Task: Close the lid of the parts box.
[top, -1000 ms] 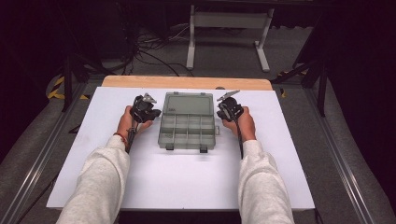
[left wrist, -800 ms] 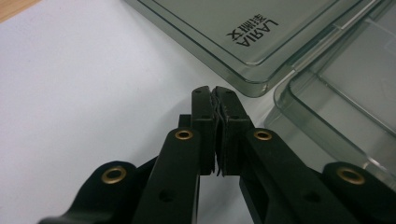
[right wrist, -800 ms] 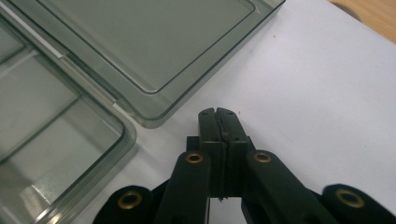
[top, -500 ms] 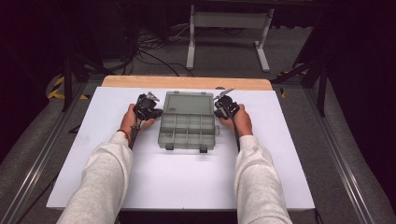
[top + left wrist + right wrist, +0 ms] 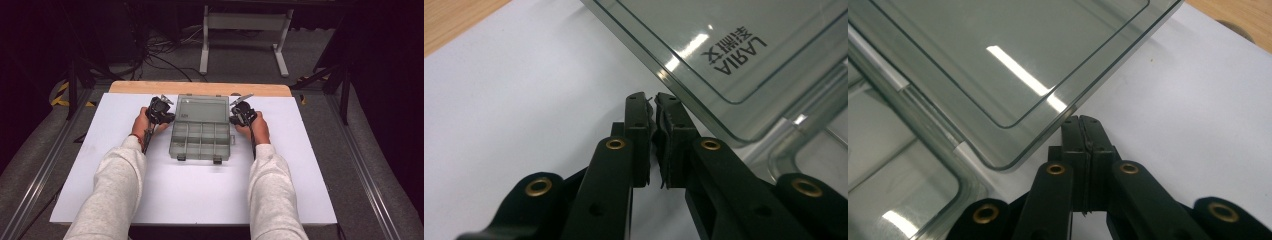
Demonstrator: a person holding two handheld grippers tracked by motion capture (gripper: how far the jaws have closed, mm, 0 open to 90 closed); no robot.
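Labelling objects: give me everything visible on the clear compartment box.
The compartment box is smoke-tinted clear plastic, open, with its lid laid back flat on the white table top. The lid bears "LARIA" lettering. The tray has divided cells, seemingly empty, and two dark latches at its near edge. The shut left tool and right tool flank the lid's edges.

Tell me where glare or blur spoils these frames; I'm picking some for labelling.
High view: even light on the white table top, dark surroundings, slightly soft. Left gripper view: bright glare spots on the clear smoky plastic organiser box lid, printed lettering readable, near black jaws blurred. Right gripper view: long white glare streaks across that lid, jaws soft.
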